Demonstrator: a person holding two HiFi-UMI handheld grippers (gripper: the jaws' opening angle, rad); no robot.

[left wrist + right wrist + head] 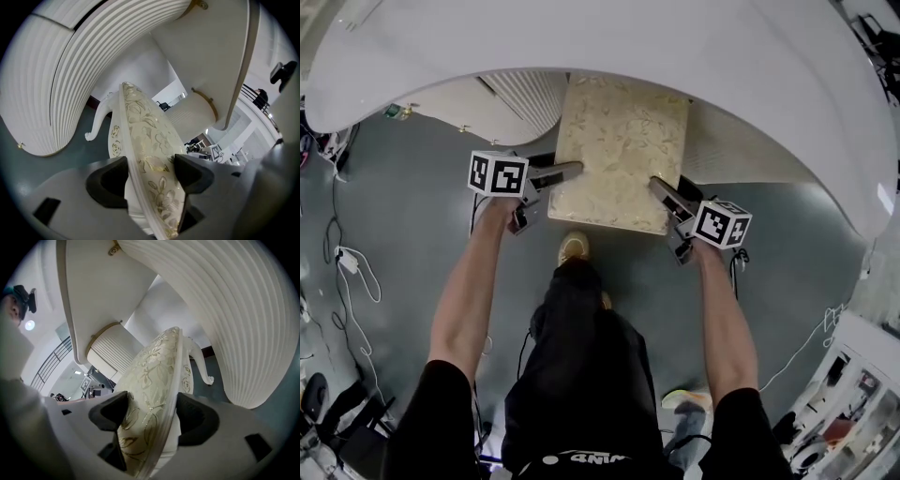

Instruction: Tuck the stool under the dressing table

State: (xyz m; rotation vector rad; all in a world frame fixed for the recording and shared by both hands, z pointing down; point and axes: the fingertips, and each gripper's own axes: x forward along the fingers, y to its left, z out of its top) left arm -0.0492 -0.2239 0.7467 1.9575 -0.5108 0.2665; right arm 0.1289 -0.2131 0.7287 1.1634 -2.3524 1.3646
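Partway under the dressing table, the stool is gripped by left tool and right tool.

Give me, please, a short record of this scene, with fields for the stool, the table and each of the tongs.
stool: cream seat with gold flower pattern; far end under the table top, near end out toward the person
dressing table: white, curved, with ribbed fronts on both sides of the gap
left tongs: closed on the seat's left edge
right tongs: closed on the seat's right edge
floor: grey, with cables at the left
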